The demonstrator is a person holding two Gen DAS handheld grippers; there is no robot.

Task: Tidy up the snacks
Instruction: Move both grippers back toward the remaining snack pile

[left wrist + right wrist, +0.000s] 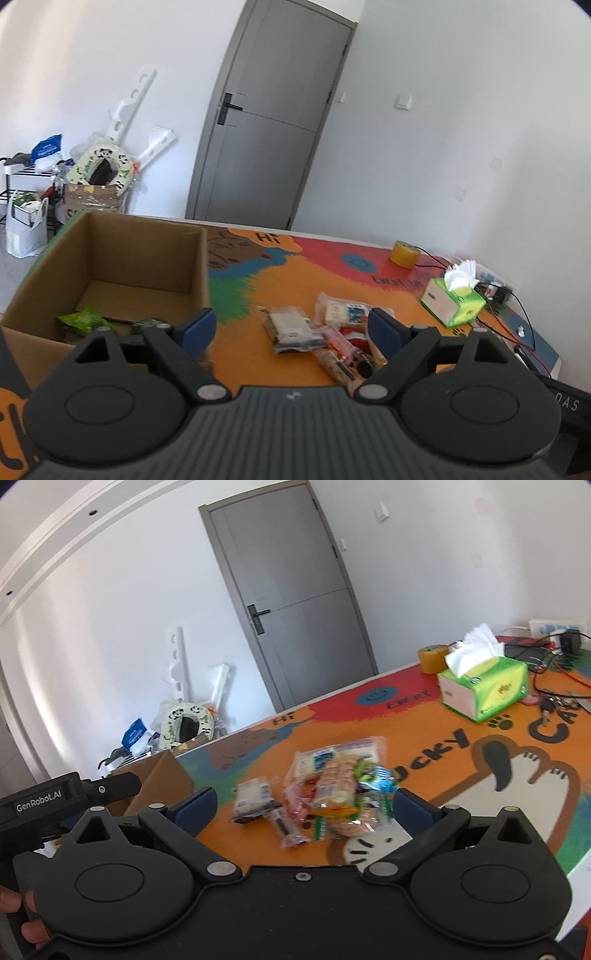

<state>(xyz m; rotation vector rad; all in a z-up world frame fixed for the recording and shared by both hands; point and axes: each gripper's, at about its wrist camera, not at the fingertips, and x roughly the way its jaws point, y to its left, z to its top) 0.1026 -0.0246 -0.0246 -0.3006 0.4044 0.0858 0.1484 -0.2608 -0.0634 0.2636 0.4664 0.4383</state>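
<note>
1. Snack pile (325, 332) (325, 794) is lying on the colourful table mat (288, 280) (461, 746), a loose heap of wrapped packets; a pale bread-like packet (332, 755) is sitting at the far edge of the heap, a dark-and-white packet (255, 797) at its near left.
2. Cardboard box (110, 266) is standing just left of the snack pile, open at the top, with a green packet (83, 319) lying inside near the front wall. Only a corner of the box (159, 775) is showing in the right wrist view.
3. Left gripper (291, 328) is hovering above the mat between the box and the pile, fingers spread wide, nothing between them.
4. Right gripper (304, 805) is hanging over the near side of the pile, jaws also spread apart and holding nothing; whether the pads are touching any packet is not clear.
5. Tissue box (452, 301) (484, 690), green, is sitting beyond the pile to its right, white tissue sticking up.
6. Tape roll (405, 254) (433, 658) is resting farther back than the tissue box.
7. Tangled cables (517, 325) (554, 668) are lying right of the tissue box.
8. Grey door (273, 118) (295, 590) is standing shut far behind the pile.
</note>
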